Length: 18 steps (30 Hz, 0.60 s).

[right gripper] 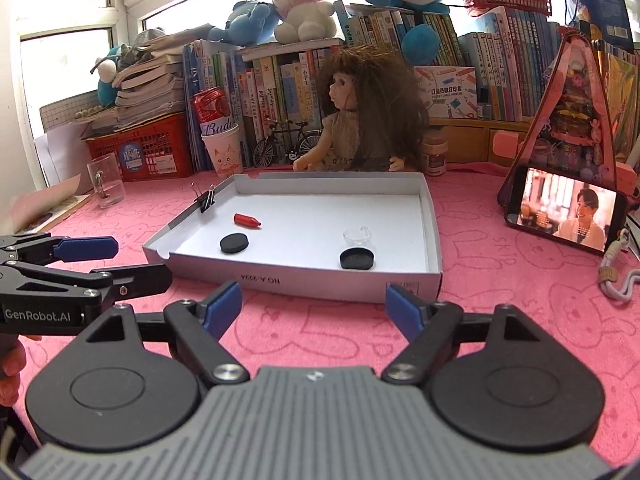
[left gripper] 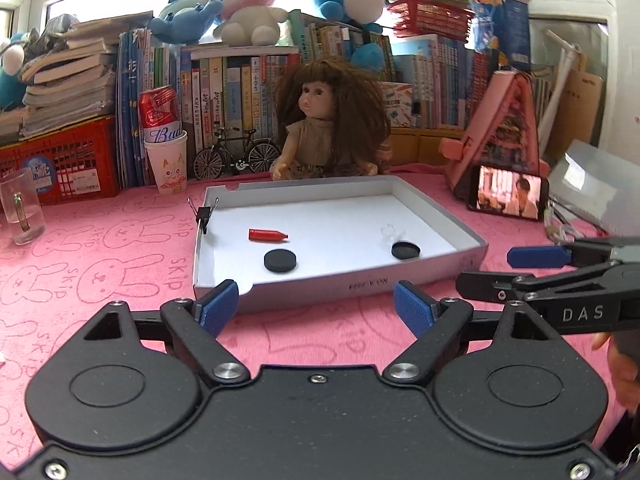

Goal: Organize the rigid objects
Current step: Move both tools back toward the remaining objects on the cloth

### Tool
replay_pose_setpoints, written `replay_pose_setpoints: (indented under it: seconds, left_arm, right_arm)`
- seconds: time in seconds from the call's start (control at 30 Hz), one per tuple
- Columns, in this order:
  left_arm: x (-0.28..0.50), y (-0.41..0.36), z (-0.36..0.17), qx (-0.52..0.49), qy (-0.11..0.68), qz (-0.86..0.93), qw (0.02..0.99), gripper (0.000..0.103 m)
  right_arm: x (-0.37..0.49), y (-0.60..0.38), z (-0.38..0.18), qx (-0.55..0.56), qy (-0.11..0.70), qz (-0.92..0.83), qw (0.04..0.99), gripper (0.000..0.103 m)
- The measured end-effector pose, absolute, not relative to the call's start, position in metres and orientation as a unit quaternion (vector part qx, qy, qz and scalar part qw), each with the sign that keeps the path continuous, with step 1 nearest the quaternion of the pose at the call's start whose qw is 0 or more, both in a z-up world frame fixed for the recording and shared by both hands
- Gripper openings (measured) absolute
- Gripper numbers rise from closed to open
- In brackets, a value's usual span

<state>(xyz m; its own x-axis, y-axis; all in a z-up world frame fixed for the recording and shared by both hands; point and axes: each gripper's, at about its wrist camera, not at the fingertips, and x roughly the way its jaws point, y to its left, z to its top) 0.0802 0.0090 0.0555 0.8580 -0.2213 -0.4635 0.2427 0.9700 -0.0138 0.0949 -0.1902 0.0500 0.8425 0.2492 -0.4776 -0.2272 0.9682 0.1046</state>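
A shallow white box lid [left gripper: 460, 226] [right gripper: 430, 216] lies on the pink cloth. In it lie a red pointed cap [left gripper: 267, 235] [right gripper: 247, 220], two black discs [left gripper: 281, 260] [left gripper: 405, 250] [right gripper: 234, 243] [right gripper: 356, 259] and a small clear piece [left gripper: 390, 233] [right gripper: 357, 235]. A black binder clip [left gripper: 205, 214] [right gripper: 205, 200] grips its left rim. My left gripper [left gripper: 316, 306] is open and empty just before the lid's near edge. My right gripper [right gripper: 314, 304] is open and empty there too. Each shows at the other view's side [left gripper: 536, 258] [right gripper: 86, 249].
A doll [left gripper: 332, 120] [right gripper: 360, 112], toy bicycle [left gripper: 236, 154], paper cup with a red can [left gripper: 166, 148] and book rows stand behind the lid. A glass [left gripper: 22, 210] is far left. A phone [left gripper: 508, 198] [right gripper: 564, 210] leans on a pink stand, right.
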Motion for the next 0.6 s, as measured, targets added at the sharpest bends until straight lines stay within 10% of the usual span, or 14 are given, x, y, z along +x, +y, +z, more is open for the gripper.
replay_pose_setpoints:
  seconds: [0.6]
  left_arm:
    - [0.019, 0.021, 0.029, 0.027, 0.241, -0.115, 0.963, 0.076]
  right_arm:
    - [0.041, -0.190, 0.018, -0.008, 0.243, 0.102, 0.964, 0.090]
